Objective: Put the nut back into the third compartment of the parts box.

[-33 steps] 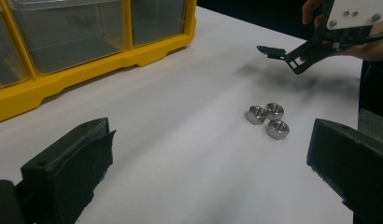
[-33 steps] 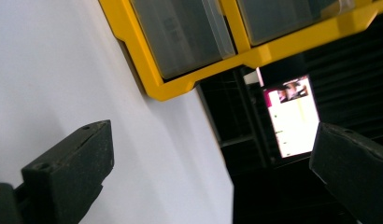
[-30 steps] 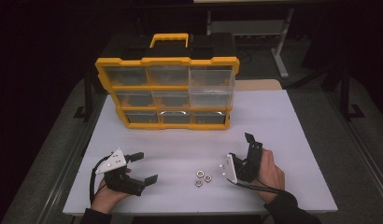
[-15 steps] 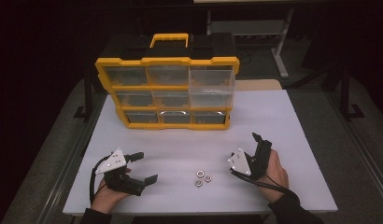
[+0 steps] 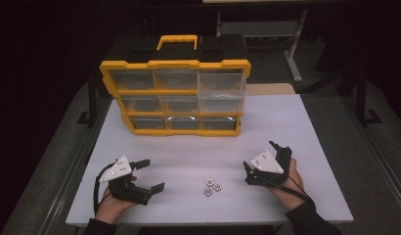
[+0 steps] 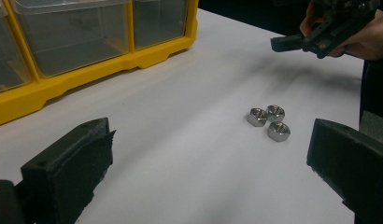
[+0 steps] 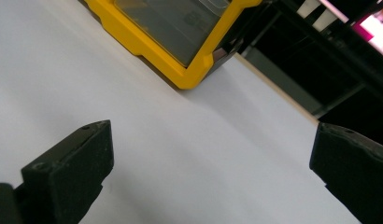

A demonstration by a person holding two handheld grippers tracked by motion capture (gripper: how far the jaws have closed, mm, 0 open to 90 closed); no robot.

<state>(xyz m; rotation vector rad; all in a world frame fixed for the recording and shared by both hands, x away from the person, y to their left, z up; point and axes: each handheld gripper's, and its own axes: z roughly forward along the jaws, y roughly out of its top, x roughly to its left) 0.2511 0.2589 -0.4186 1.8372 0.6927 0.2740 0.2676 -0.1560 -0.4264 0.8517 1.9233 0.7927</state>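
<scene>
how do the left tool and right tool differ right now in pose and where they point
The left tool lies low over the table, its jaws aimed toward the three nuts; the right tool is tipped up on its side, and its own camera looks past the nuts to the yellow organizer. The left tool sits farther from the nuts, the right tool closer. Both are open and hold nothing.

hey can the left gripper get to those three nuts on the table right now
Probably yes. The left gripper is open and aimed at the nuts, with bare white table between them.
</scene>
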